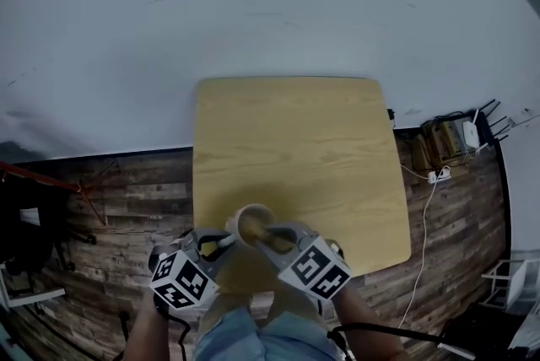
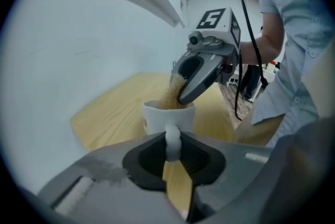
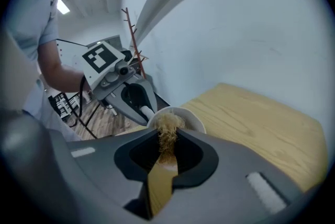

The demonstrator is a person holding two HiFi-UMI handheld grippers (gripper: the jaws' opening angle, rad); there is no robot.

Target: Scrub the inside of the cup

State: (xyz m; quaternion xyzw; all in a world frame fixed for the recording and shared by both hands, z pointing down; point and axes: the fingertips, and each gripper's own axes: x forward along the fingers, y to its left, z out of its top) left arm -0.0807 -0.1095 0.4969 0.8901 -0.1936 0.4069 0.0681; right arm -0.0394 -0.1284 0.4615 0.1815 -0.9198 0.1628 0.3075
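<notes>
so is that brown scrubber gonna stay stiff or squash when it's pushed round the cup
The scrubber looks like a loose fibrous wad, frayed at its edges, so it will probably squash and bend against the cup wall. It likely weighs little. Pinched in the right gripper, it seems unlikely to slip.

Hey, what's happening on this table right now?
A person is cleaning a white cup at the near edge of a wooden table. The left hand-held gripper clamps the cup's handle. The right hand-held gripper holds a tan fibrous scrubber, its end down inside the cup.
</notes>
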